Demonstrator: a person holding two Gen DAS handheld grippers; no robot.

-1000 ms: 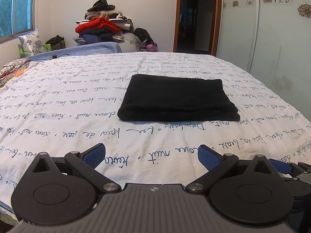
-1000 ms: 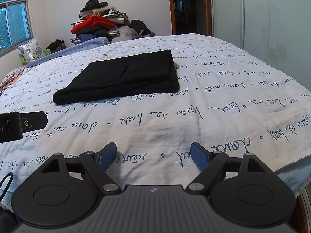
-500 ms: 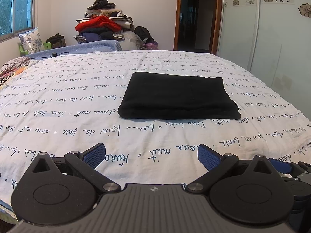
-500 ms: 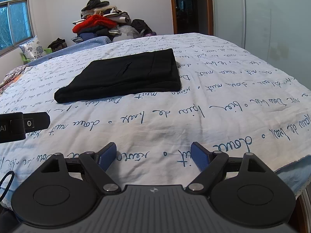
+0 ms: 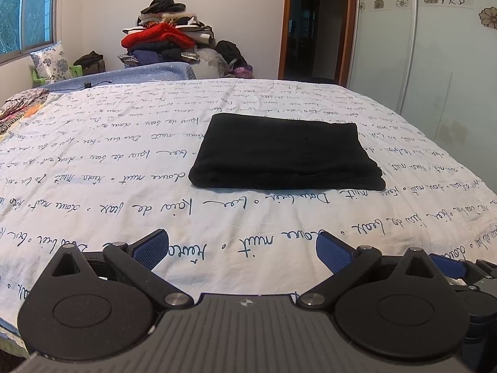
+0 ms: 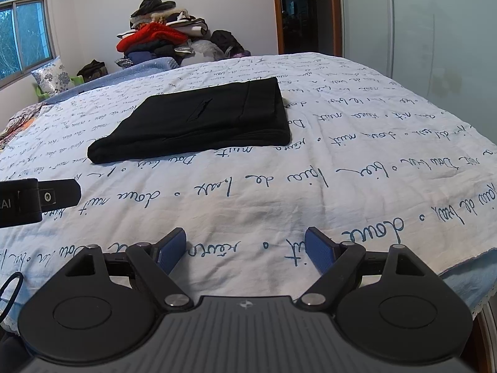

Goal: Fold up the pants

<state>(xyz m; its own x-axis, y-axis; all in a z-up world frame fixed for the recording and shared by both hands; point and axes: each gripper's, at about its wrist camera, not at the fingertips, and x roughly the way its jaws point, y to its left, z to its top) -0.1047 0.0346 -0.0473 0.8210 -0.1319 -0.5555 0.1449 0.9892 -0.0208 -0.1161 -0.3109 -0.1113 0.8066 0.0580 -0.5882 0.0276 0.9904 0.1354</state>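
- Left wrist view: the bed fills the frame under a white cover with blue script.
- Black pants lie folded in a flat rectangle near the bed's middle.
- Left gripper hovers near the bed's edge, jaws spread, empty.
- Right gripper likewise, jaws spread, well apart from the pants.

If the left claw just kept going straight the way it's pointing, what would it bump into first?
Probably the folded black pants. The left claw is open and empty above the printed bedsheet, aimed at the pants' near edge. If it angles down, which is hard to judge, it would brush the sheet first.
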